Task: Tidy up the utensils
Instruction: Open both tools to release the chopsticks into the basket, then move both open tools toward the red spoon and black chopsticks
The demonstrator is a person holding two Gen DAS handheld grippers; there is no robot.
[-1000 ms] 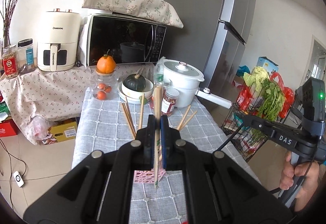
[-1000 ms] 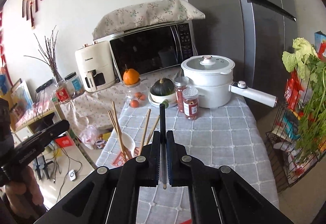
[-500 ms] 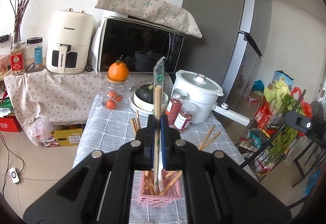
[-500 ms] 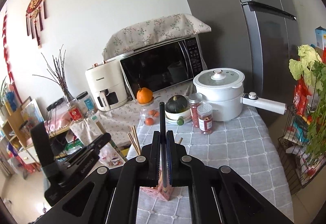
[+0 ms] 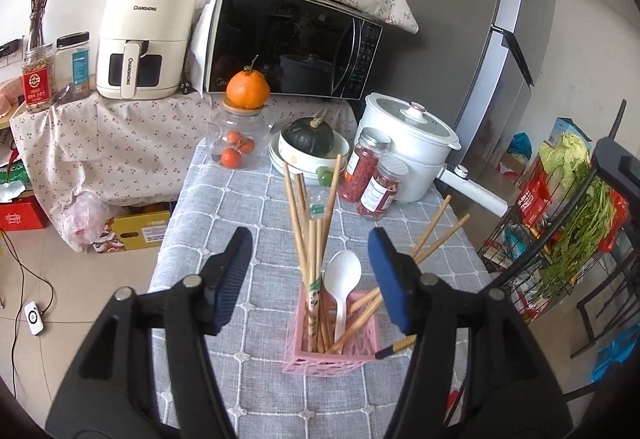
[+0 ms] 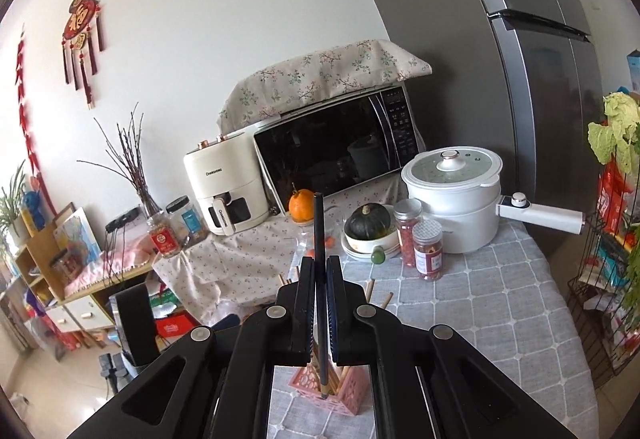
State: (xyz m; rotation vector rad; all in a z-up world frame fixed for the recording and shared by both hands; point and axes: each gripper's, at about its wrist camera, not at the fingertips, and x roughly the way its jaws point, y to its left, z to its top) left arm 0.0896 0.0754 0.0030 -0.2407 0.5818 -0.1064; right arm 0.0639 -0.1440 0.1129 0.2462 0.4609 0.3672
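A pink lattice holder [image 5: 332,353] stands on the grey checked tablecloth and holds several wooden chopsticks [image 5: 316,255] and a white spoon [image 5: 342,275]. My left gripper [image 5: 310,271] is open and empty, its blue pads to either side of the holder, just above it. My right gripper [image 6: 320,275] is shut on a dark chopstick [image 6: 319,231], held upright with its tan tip over the pink holder [image 6: 344,395]. That tip also shows at the holder's right edge in the left wrist view [image 5: 396,347].
At the table's far end stand a white pot with a long handle [image 5: 412,147], two red-filled jars [image 5: 374,179], a bowl with a dark squash [image 5: 310,143] and a glass jar topped by an orange [image 5: 240,127]. A vegetable rack [image 5: 560,239] is right of the table.
My left gripper has opened and let go of its wrapped chopstick, which now stands in the holder. My right gripper has brought the dark chopstick over the holder.
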